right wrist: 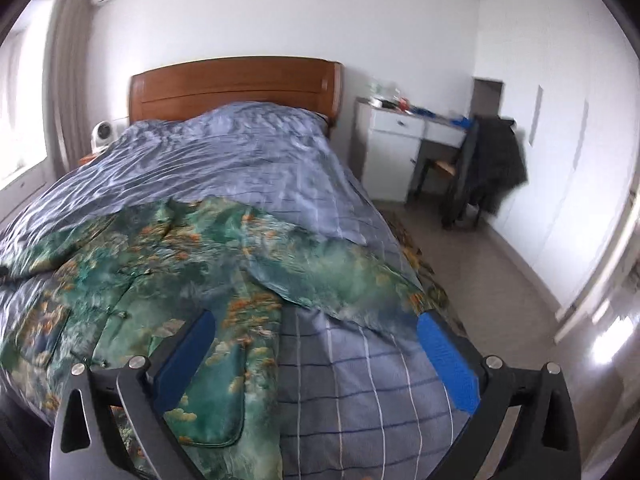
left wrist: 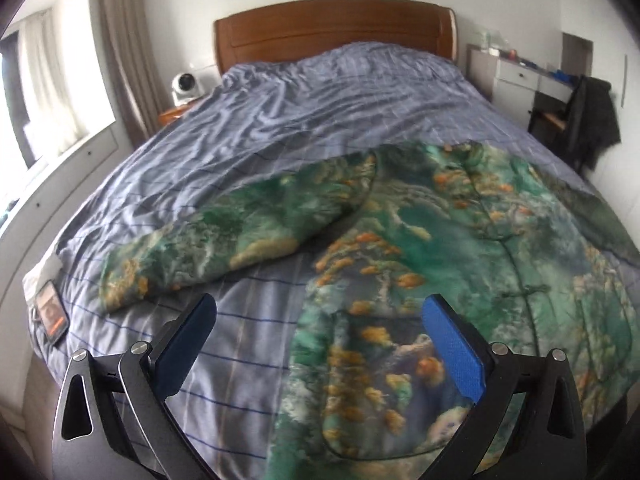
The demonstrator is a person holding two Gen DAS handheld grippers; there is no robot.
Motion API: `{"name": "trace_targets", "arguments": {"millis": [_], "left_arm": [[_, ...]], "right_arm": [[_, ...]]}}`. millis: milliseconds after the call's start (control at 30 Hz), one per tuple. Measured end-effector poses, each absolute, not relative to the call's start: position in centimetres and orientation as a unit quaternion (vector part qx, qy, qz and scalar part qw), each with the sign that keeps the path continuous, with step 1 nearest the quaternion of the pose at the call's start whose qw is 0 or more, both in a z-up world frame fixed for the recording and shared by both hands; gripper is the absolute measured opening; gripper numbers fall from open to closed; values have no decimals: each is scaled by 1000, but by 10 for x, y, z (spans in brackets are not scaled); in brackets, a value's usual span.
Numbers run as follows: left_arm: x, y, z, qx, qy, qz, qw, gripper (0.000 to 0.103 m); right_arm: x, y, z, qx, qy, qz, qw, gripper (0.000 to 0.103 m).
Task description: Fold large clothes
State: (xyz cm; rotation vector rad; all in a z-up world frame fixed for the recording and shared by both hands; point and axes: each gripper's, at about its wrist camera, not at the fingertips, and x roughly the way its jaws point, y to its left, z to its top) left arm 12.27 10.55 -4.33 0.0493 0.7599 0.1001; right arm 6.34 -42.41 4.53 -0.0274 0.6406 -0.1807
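A large green garment [left wrist: 440, 248] with orange and white print lies spread flat, front up, on the bed. One sleeve [left wrist: 248, 232] stretches out to the left. In the right wrist view the garment [right wrist: 160, 264] covers the near left of the bed and its other sleeve [right wrist: 344, 280] reaches toward the right edge. My left gripper [left wrist: 320, 312] is open and empty above the garment's lower left hem. My right gripper [right wrist: 316, 324] is open and empty above the lower right hem and the bedcover.
The bed has a blue-grey checked cover [left wrist: 304, 112] and a wooden headboard [left wrist: 332, 24]. A phone [left wrist: 51, 316] lies at the bed's near left corner. A white desk [right wrist: 404, 136] and a chair with a dark coat [right wrist: 492, 160] stand to the right. A small fan [left wrist: 185, 85] sits on the nightstand.
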Motion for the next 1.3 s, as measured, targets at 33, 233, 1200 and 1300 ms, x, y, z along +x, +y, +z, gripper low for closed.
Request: {"name": "trace_targets", "arguments": {"millis": [33, 233, 1200, 1300], "left_arm": [[122, 104, -42, 24, 372, 45, 927, 103], [109, 121, -52, 0, 381, 13, 925, 103], [63, 144, -152, 2, 515, -102, 851, 28], [62, 157, -127, -3, 485, -84, 870, 56]], "right_arm": [[63, -430, 45, -4, 316, -95, 944, 103], [62, -439, 45, 0, 320, -101, 942, 103], [77, -420, -122, 90, 568, 97, 812, 19], [84, -426, -124, 86, 571, 82, 812, 47]]}}
